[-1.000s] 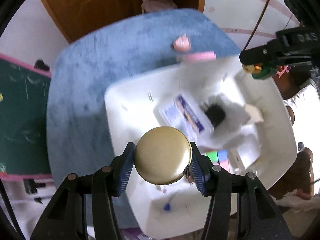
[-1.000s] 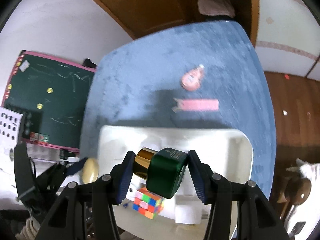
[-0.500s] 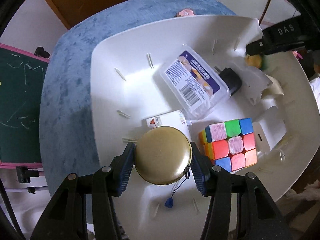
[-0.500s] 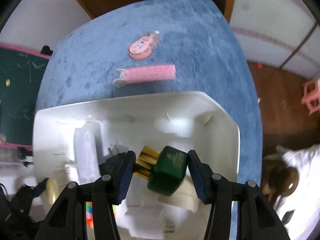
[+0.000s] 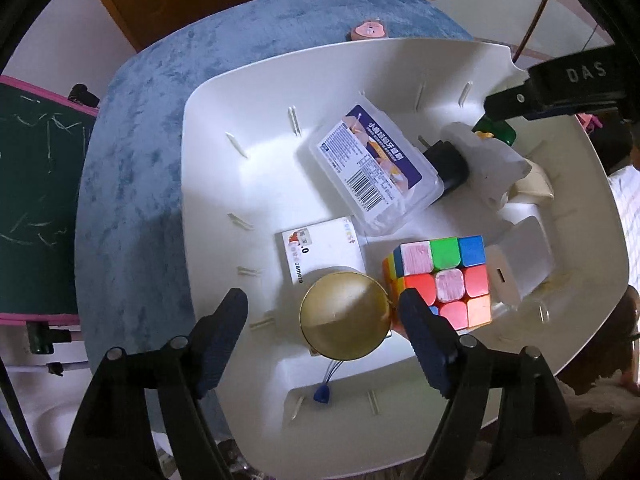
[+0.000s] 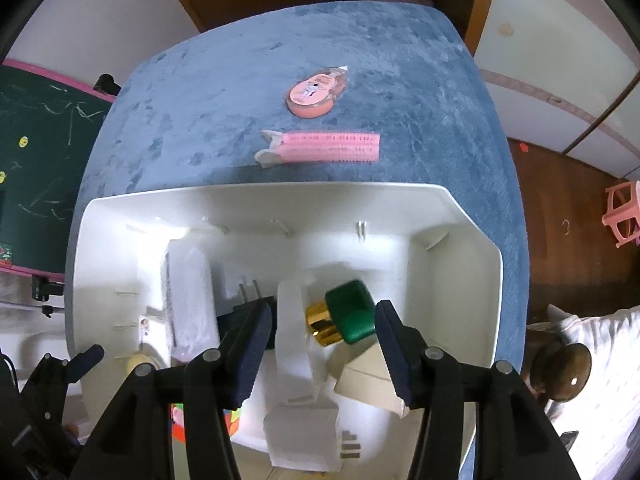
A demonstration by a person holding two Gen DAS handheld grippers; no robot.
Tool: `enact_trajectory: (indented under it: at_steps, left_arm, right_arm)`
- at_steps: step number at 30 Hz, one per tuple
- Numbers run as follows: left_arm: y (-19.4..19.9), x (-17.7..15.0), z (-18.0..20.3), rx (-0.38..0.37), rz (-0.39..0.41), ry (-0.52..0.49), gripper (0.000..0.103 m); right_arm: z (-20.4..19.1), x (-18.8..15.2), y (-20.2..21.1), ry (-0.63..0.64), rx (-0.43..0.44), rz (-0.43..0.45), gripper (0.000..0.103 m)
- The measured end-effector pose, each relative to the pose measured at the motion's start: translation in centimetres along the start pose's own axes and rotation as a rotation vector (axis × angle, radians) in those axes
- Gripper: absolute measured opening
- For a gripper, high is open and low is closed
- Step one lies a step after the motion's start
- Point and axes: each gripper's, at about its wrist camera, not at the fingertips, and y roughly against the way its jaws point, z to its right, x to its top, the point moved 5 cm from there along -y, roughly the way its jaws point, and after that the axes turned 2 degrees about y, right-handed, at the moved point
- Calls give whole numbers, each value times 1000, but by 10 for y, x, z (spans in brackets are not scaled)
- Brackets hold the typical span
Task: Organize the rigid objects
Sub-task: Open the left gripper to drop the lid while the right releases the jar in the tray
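Observation:
A white bin (image 5: 208, 184) sits on a blue cloth table (image 5: 132, 160). My left gripper (image 5: 324, 328) is open over the bin's near side, and a round gold case (image 5: 344, 316) lies free between its fingers, beside a colour cube (image 5: 444, 276). My right gripper (image 6: 320, 340) is open over the bin (image 6: 476, 256). A green bottle with a gold cap (image 6: 344, 318) lies free between its fingers, on white boxes. The green bottle (image 5: 494, 130) shows under the right gripper in the left wrist view.
In the bin lie a clear labelled case (image 5: 372, 168), a black plug (image 5: 448, 164), a white card box (image 5: 324, 252) and a white charger (image 5: 520, 264). On the cloth beyond lie a pink comb (image 6: 324, 150) and a pink tape roll (image 6: 316, 94). A chalkboard (image 5: 36, 200) stands at left.
Both grippers have opened. The left one has let go of the gold case and the right one has let go of the green bottle, and both things now lie in the bin.

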Motion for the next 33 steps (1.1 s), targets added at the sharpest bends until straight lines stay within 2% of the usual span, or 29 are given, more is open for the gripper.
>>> enact_trajectory:
  at_steps: [13, 18, 24, 33]
  left_arm:
    - [40, 7, -18, 65, 39, 25, 81]
    - [60, 20, -24, 10, 53, 70, 81]
    - [93, 48, -18, -39, 113, 59, 81]
    - [148, 127, -18, -54, 246, -12, 81]
  right_arm:
    - [-2, -14, 38, -44, 109, 26, 55]
    - [-2, -14, 59, -57, 147, 55, 55]
    - [-2, -9, 88, -51, 171, 98, 55]
    - [-2, 17, 147, 14, 163, 191, 55]
